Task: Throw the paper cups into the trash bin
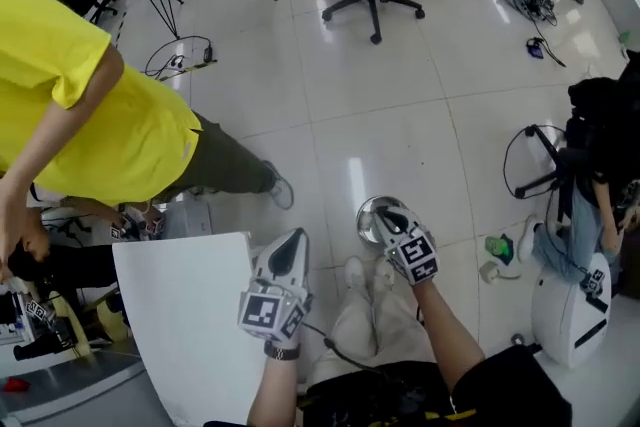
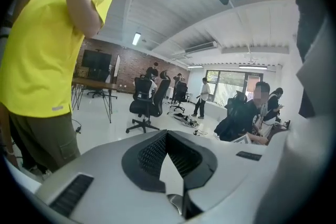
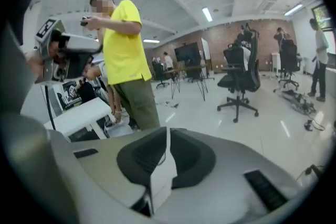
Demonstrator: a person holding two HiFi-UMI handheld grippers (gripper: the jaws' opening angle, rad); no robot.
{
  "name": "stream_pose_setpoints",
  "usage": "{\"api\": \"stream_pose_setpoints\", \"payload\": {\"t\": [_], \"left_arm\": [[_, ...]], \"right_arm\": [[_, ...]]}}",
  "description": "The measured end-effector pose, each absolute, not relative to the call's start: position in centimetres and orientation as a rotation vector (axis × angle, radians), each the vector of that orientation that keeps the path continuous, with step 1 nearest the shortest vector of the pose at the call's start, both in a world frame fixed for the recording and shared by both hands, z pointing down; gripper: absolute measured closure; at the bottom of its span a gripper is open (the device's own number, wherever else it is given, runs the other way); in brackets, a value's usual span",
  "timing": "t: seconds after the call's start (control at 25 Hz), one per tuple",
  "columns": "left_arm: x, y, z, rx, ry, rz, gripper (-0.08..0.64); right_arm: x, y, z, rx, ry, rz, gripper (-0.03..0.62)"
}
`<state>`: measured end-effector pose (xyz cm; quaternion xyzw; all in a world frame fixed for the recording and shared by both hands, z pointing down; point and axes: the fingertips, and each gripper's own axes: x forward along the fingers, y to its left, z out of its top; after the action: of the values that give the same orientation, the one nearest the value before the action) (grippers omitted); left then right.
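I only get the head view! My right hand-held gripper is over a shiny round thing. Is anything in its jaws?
Observer: Yes. The right gripper view shows the right hand-held gripper with its jaws pressed on a thin white piece that sticks up between them. It looks like paper; I can't tell if it's a cup.
Operator: What about my left one?
Observer: In the left gripper view, the left hand-held gripper has its jaw tips together. A white wedge shows between the pads; paper or floor, I can't tell.
Operator: What's at the far end of the room?
Observer: A brick wall with a dark screen on it.
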<state>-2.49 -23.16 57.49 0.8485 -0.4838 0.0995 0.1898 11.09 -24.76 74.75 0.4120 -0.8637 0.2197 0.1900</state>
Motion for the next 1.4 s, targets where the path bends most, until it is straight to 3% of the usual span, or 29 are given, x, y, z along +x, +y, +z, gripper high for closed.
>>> {"api": "stream_pose_setpoints", "payload": {"t": [0.32,0.56,1.0,1.4], "left_arm": [[-4.2,-21.4,46.5,2.421,-1.538,0.124,0.56],[-3.3,-17.3,40.0,2.466,-1.603,0.053,0.56],[4.7,-15.1,37.0,2.632,-1.42,0.021,0.56],[3.0,-18.4,37.6,2.637,-1.456,-0.045,0.56]], "right_arm": [[8.2,-23.9,52.9,1.205,-2.742,0.336,0.586],[8.6,-20.2,42.1,1.164,-2.877,0.114,0.588],[14.3,-15.3,37.5,1.322,-2.878,0.093,0.588],[12.2,-18.1,37.0,1.284,-2.916,0.068,0.588]]}}
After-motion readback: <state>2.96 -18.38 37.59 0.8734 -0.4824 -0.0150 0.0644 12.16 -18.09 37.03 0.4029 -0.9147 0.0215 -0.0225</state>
